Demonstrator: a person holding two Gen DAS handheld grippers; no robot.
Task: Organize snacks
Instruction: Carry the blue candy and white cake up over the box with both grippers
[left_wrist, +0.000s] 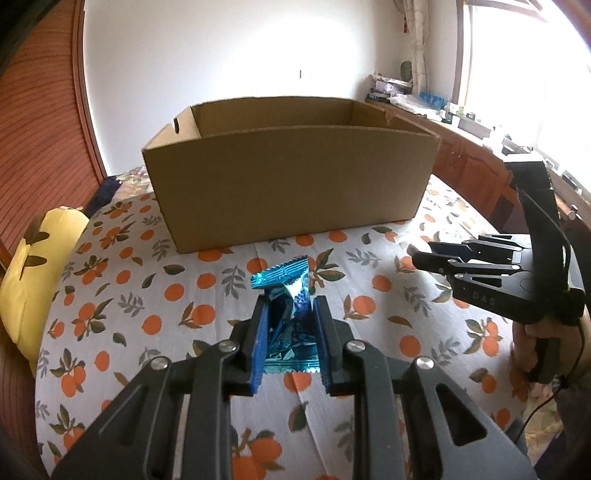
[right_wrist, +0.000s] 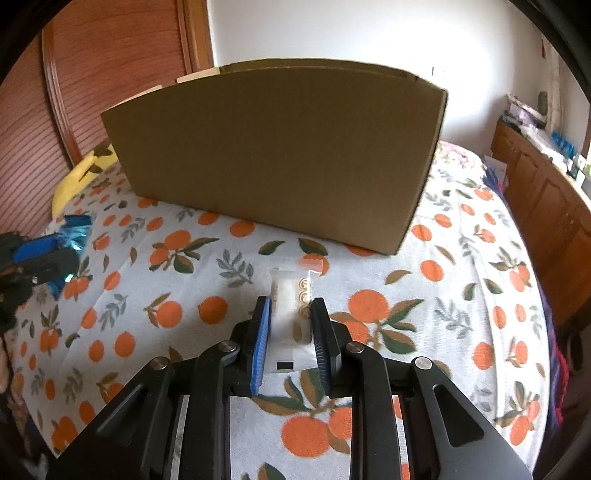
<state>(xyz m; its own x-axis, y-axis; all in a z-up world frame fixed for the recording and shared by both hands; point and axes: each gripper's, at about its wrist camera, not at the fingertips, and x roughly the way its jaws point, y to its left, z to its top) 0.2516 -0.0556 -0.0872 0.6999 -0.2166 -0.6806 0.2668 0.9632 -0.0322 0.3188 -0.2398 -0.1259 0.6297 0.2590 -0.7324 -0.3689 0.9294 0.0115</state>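
My left gripper (left_wrist: 289, 306) is shut on a shiny blue foil snack packet (left_wrist: 286, 291), held above the orange-print cloth in front of an open cardboard box (left_wrist: 288, 184). My right gripper (right_wrist: 289, 308) is shut on a white snack packet (right_wrist: 291, 314) with gold rings printed on it, also in front of the box (right_wrist: 273, 155). The right gripper also shows in the left wrist view (left_wrist: 424, 258) at the right. The left gripper with the blue packet (right_wrist: 75, 232) shows at the left edge of the right wrist view. The inside of the box is mostly hidden.
The table (left_wrist: 147, 302) carries a white cloth with oranges. A yellow cushion (left_wrist: 33, 266) lies at the left edge. A wooden cabinet (left_wrist: 469, 162) with clutter runs along the right wall. A red-brown slatted door (right_wrist: 110, 74) stands behind the box.
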